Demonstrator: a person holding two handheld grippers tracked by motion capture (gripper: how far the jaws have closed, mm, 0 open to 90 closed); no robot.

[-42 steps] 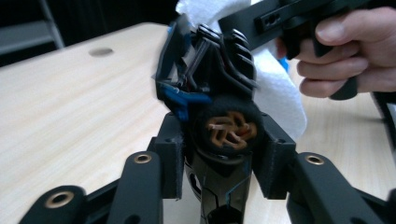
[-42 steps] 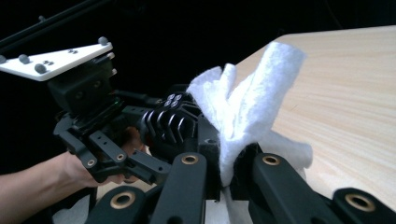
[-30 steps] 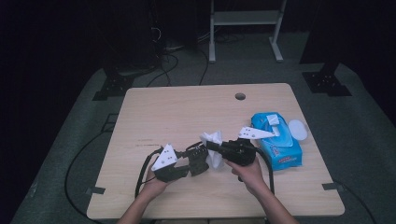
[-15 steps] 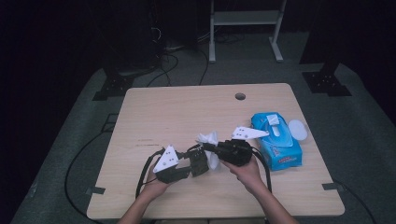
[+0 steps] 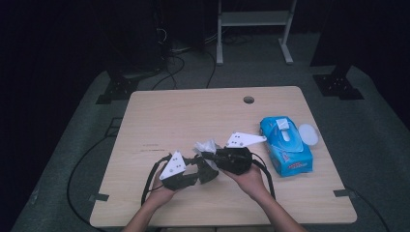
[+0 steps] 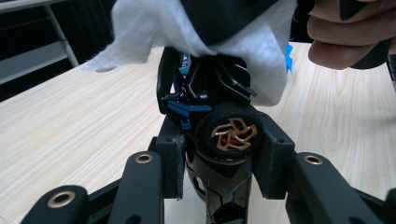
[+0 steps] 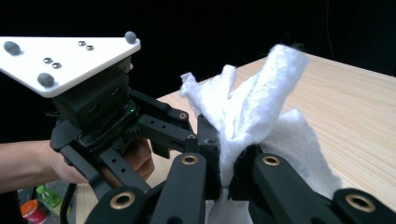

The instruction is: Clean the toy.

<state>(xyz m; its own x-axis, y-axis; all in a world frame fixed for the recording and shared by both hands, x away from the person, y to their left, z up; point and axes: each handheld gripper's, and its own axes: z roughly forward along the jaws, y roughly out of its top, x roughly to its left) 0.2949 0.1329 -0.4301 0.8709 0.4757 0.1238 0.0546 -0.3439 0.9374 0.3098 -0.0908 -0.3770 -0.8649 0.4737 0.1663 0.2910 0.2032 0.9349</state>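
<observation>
A black toy car (image 6: 224, 135) with a bronze-spoked wheel is clamped between the jaws of my left gripper (image 6: 222, 151), nose pointing away. My right gripper (image 7: 229, 165) is shut on a crumpled white wipe (image 7: 252, 107). That wipe (image 6: 154, 28) drapes over the far end of the car. In the high view, the left gripper (image 5: 203, 171) and right gripper (image 5: 209, 155) meet tip to tip near the table's front middle, with the wipe (image 5: 205, 146) bunched between them. The left gripper (image 7: 107, 116) and its grey plate appear close by in the right gripper view.
A blue pack of wipes (image 5: 286, 145) lies on the wooden table (image 5: 193, 116) to the right, with a white round lid (image 5: 308, 134) beside it. A cable hole (image 5: 248, 100) sits near the far edge. Cables trail off the front left. A white shelf frame (image 5: 251, 19) stands behind.
My right gripper has shifted left with the wipe, closer over the car. The left gripper and car have stayed in place.
</observation>
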